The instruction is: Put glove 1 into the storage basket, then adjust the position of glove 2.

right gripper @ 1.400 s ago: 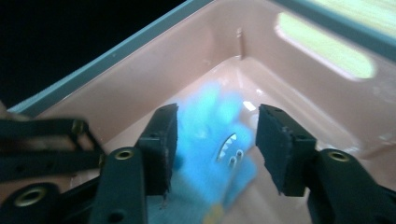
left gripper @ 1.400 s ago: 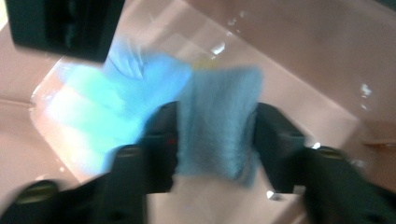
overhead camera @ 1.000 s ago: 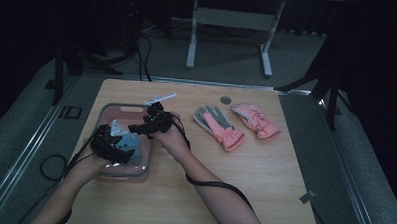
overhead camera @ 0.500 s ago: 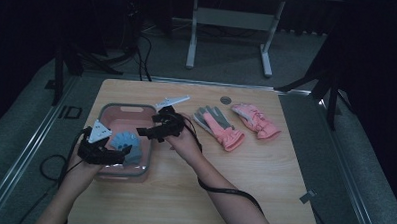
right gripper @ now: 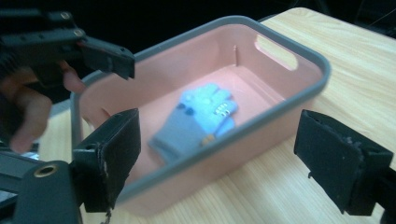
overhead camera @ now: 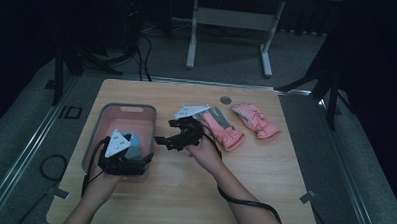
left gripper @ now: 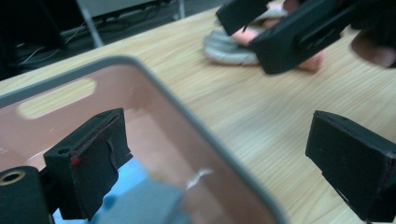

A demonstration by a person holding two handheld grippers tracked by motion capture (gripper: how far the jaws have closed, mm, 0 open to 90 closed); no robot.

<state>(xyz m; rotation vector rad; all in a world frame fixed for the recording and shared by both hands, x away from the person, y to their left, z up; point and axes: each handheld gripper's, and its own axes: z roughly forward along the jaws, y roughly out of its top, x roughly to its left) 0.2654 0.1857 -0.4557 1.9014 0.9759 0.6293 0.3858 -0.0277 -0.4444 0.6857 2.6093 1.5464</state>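
In the pink bin (right gripper: 299, 100), blue glove (right gripper: 198, 119), no readable writing, both grippers' jaws wide, empty.

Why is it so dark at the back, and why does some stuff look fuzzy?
High view: light falls on the table; the room behind stays dark. Left gripper view: the close blue glove is blurred, as is the right gripper. Right gripper view: the glove in the bin looks soft.

Overall light: dim, the room beyond the worktop (overhead camera: 264, 179) nearly black.
Source: soft light from above, falling on the wood.
Shadows: faint, short.
Blur: near fingers (left gripper: 88, 163) soft; blue glove (right gripper: 196, 119) slightly smeared.
Glare: mild sheen on wood.
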